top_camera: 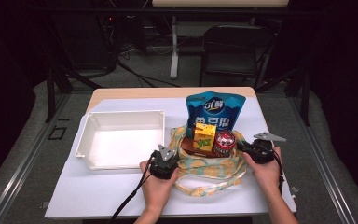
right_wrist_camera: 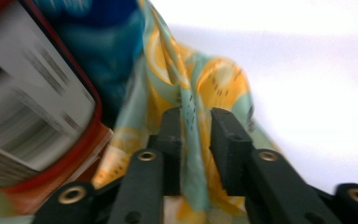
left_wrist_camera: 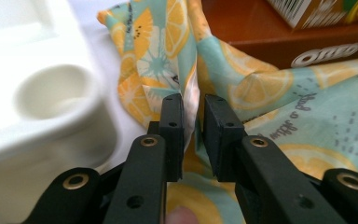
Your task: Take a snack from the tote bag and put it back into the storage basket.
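Left gripper (left_wrist_camera: 192, 135) jaws around lemon cloth (left_wrist_camera: 279, 102), brown box (left_wrist_camera: 279, 39) cropped, can (right_wrist_camera: 32, 116) blurred

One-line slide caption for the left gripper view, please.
Left gripper, jaws slightly parted around a fold of the lemon-print cloth, beside the white tray and a brown box.

"Oreo" in white on the brown box (left_wrist_camera: 307, 44); large Chinese characters on the blue bag (top_camera: 215, 111).

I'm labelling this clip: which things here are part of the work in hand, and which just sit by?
In the job:
- lemon-print cloth bag, its edges between both pairs of jaws
- left gripper
- right gripper
- yellow carton, red can and blue snack pouch, on the bag

Lying about:
- white tray
- black chair
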### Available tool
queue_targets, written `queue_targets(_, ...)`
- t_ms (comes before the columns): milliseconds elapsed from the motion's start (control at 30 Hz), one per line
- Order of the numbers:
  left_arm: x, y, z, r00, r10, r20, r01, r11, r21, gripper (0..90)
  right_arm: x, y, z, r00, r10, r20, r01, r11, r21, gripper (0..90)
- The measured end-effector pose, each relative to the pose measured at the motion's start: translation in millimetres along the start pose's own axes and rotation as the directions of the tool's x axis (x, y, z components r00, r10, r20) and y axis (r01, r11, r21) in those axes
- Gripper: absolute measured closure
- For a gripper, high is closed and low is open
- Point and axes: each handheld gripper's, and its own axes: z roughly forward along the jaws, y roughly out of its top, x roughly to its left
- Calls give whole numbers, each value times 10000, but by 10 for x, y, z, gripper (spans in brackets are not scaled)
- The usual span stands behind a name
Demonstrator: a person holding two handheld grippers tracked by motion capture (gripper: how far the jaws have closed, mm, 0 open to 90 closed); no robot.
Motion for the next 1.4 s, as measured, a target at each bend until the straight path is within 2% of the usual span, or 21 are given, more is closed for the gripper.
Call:
queue_targets(67,17,5,-47,10000,-43,73,44,9999,-127,738,-10,30,-72,10000,16,54,-14,9997,-255,704)
queue_targets(100,18,11,-78,10000,-16,92,18,9998,-209,722,-4,39,-96,9999,126,-6,-126,9981,-607,695)
queue_targets(200,8,38,-175,9995,50,317,-37,9991,-411,689,-6,99,-212,10000,-39,-69,33,9960,-889,674)
queue_targets(333,-6,83,-290,9986,204,492,-168,9972,-723,656,35,238,-349,9999,-54,-133,32,9867,-1627,626)
queue_targets(400,6,108,-332,9986,211,488,-166,9958,-900,649,53,322,-409,9993,54,-359,-119,9829,-1840,598)
queue_targets(433,24,125,-352,9978,221,630,-159,9951,-975,646,74,373,-435,9981,173,-598,-293,9781,-2062,585)
queue_targets(500,51,164,-374,9971,355,674,-289,9949,-967,652,136,482,-476,9962,57,-873,-260,9721,-2332,553)
queue_targets(533,56,182,-376,9964,393,753,-321,9950,-946,651,168,535,-484,9946,-120,-1033,-125,9723,-2334,529)
queue_targets(600,69,210,-387,9965,463,690,-394,9944,-985,628,252,632,-453,9920,-409,-1192,111,9704,-2411,504)
queue_targets(700,92,232,-428,9941,366,1023,-245,9927,-1178,619,337,727,-375,9913,-635,-1155,330,9680,-2489,467)
queue_targets(767,91,247,-453,9911,535,1221,-384,9917,-1230,612,369,799,-306,9907,-691,-1174,383,9684,-2466,433)
queue_targets(833,102,261,-466,9886,611,1375,-435,9908,-1279,606,389,866,-212,9877,-530,-1468,168,9713,-2374,394)
queue_targets(967,155,297,-490,9872,601,1475,-407,9906,-1309,604,463,976,-49,9877,-590,-1447,278,9777,-2084,358)
queue_targets(1000,166,307,-490,9869,631,1484,-435,9903,-1319,604,488,993,-32,9895,-685,-1276,409,9773,-2080,374)
queue_targets(1100,173,332,-473,9840,751,1616,-540,9899,-1314,608,549,1022,16,9879,-838,-1303,547,9757,-2123,479)
queue_targets(1133,178,343,-459,9821,762,1725,-549,9906,-1250,609,567,1023,37,9868,-914,-1339,625,9765,-2060,533)
queue_targets(1200,180,348,-439,9818,720,1757,-496,9905,-1286,611,572,1015,81,9797,-829,-1823,483,9813,-1864,669)
queue_targets(1267,183,350,-420,9803,647,1866,-418,9914,-1243,612,587,1005,85,9800,-1005,-1715,691,9812,-1801,816)
queue_targets(1333,172,350,-417,9797,728,1869,-507,9914,-1204,613,609,1003,77,9762,-1222,-1792,915,9811,-1708,859)
queue_targets(1400,168,349,-422,9792,734,1893,-507,9912,-1222,614,644,1009,68,9757,-1417,-1671,1135,9793,-1676,879)
